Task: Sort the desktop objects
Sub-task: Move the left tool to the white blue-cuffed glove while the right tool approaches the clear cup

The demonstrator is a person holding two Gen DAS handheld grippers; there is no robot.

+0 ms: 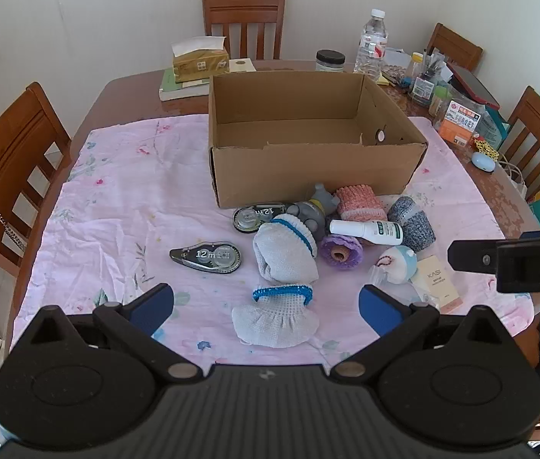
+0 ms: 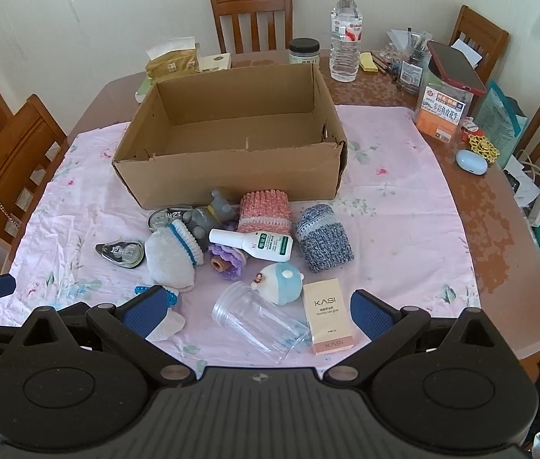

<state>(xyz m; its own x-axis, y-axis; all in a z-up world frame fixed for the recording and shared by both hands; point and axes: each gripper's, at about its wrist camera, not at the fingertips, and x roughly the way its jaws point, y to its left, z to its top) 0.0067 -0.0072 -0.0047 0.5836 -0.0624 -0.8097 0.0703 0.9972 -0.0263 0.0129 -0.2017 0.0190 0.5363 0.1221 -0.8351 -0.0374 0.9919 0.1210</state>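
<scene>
Left gripper [image 1: 266, 308]: blue-padded fingers spread wide, holding nothing, poised over the white knit pouch with blue beaded trim [image 1: 275, 317] at the cloth's near edge. Right gripper [image 2: 256, 311]: fingers likewise wide apart and empty, framing a clear plastic cup [image 2: 258, 321] lying on its side and a KASI carton [image 2: 327, 317]; its arm cuts into the left view at 3 o'clock, partly masking that carton. Object cluster at 12 o'clock from both grippers, just before the cardboard box [image 1: 308, 176]: second white pouch [image 1: 285, 252], white bottle [image 2: 252, 244], grey figurine [image 1: 313, 210] half hidden, purple crochet piece [image 1: 342, 252], pink knit sleeve [image 2: 266, 210], blue-grey knit sleeve [image 2: 323, 237], round blue plush [image 2: 283, 281]. Two correction tapes: one [image 1: 206, 256] apart at 10 o'clock, the other [image 1: 254, 216] tucked against the box. Pink floral cloth [image 1: 117, 210] lies bare leftward.
</scene>
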